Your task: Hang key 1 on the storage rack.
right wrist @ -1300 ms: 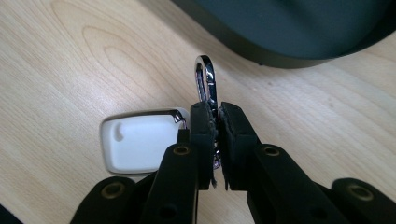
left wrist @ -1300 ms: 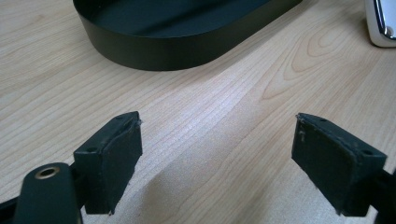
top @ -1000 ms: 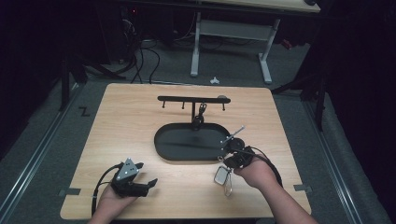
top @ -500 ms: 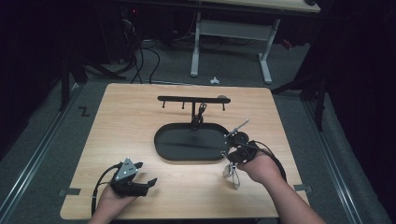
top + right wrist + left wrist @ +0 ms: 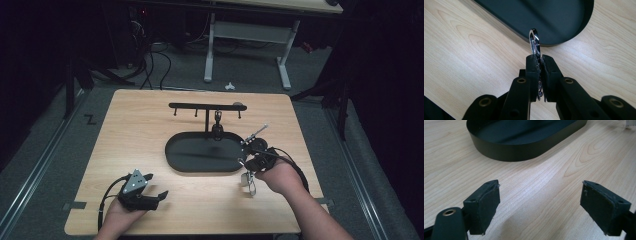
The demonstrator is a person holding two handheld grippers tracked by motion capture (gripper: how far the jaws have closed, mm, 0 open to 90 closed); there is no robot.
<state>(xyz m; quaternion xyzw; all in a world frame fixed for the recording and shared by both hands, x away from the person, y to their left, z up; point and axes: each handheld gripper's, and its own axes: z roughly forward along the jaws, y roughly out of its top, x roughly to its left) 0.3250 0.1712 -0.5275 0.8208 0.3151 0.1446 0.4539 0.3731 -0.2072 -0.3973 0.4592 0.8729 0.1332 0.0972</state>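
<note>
1. Right gripper: jaws closed tight on a silver metal clip, a slim chrome loop seen edge-on. The rounded end of the clip rises past the fingertips; the rest is pinched between the pads. In the high view this gripper sits at the right front of the table, just outside the tray's right end, with the clip hanging down from it over the wood.
2. Left gripper: jaws spread wide, nothing between the pads, bare wood grain beneath them. In the high view it lies low at the left front of the table, grey three-cornered plate on top, well apart from the tray and from the other gripper.
3. Tray: black, oval, shallow wall, at the middle of the table. The right gripper view shows the clip's tip in line with the tray's rim; whether the clip touches the table I cannot tell.
4. Rack: black crossbar on a post rising from the tray's far side, small hooks along the bar. One small dark item hangs near the post; too small to identify.
5. Table: light wood top, rounded corners.
</note>
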